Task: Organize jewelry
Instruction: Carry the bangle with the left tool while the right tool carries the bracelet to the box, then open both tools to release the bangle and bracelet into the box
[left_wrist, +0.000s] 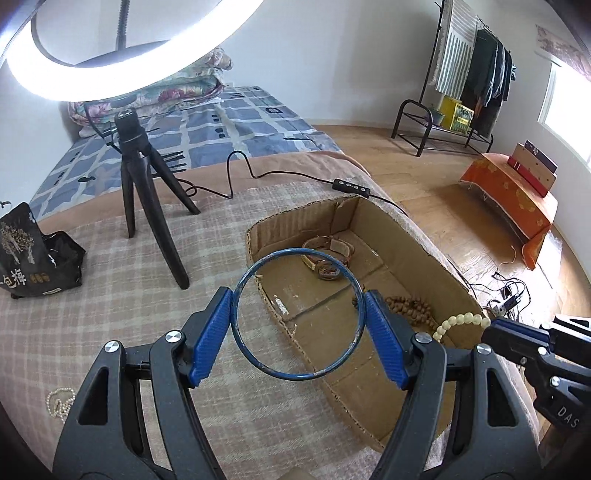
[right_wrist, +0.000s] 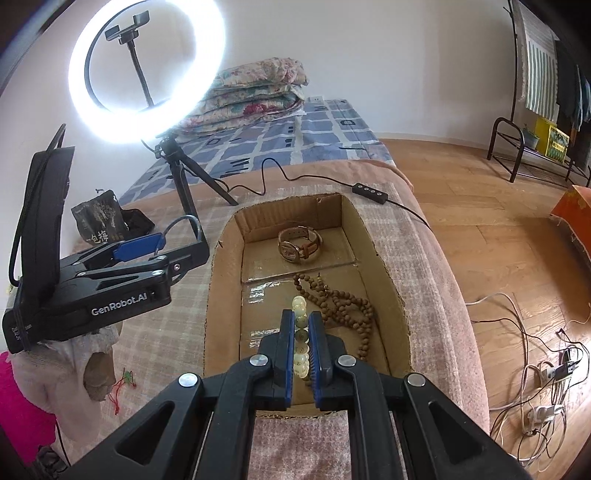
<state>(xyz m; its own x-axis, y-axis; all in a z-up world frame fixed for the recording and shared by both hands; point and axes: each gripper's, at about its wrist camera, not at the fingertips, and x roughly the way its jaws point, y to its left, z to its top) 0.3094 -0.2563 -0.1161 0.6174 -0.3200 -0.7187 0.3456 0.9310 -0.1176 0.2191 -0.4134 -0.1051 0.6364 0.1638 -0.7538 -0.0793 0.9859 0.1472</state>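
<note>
Nearest the lens, our left gripper spans the thin blue metal bangle across its width, both pads touching the rim, above the near wall of the open brown cardboard box. Our right gripper is clamped narrowly on the pale cream bead bracelet over the box floor. Beyond lie the brown wooden bead strand and tan-strapped wristwatch. We judge depositing is in hand; next, lower and release each piece onto bare floor.

Your ring light blows out to pure white glare, the window overexposes too, and fisheye bending darkens every corner.
</note>
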